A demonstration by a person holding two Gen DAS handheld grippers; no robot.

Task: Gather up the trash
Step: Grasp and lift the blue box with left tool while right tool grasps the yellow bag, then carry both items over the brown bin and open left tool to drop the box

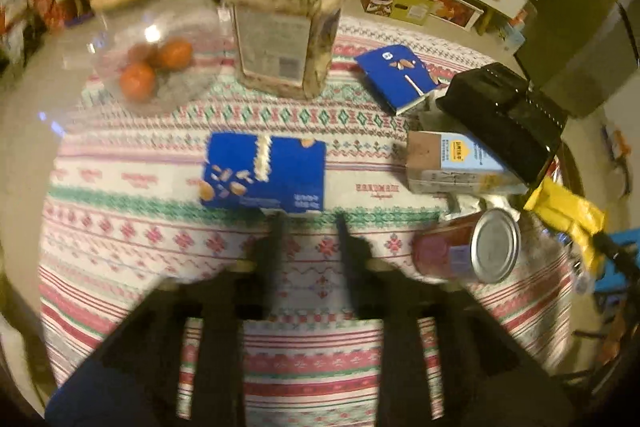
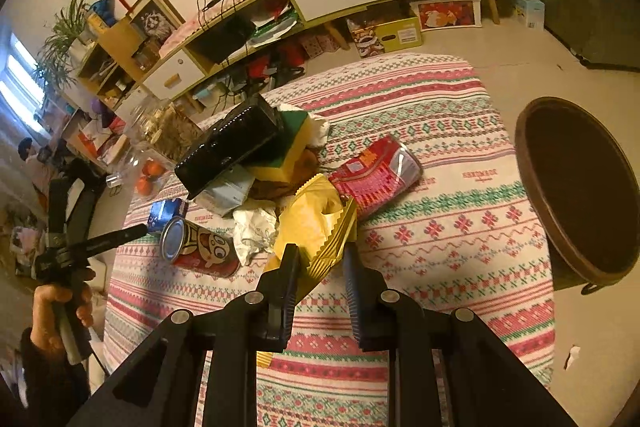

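While the right hand-held gripper (image 2: 318, 259) pinches the crinkled yellow foil wrapper (image 2: 316, 227) above the patterned worktop (image 2: 460, 227), the left hand-held gripper (image 1: 308, 223) hangs half-open, empty, near the flat blue carton (image 1: 264, 173); next, carry the wrapper to the dark round bin (image 2: 580, 187).

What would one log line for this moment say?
right gripper: shut on yellow wrapper | left gripper: open, empty, near blue box | bin: beside table

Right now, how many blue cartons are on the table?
2: one lies flat just ahead of the left claw, the other further back beside the black box. Clutter may hide more.
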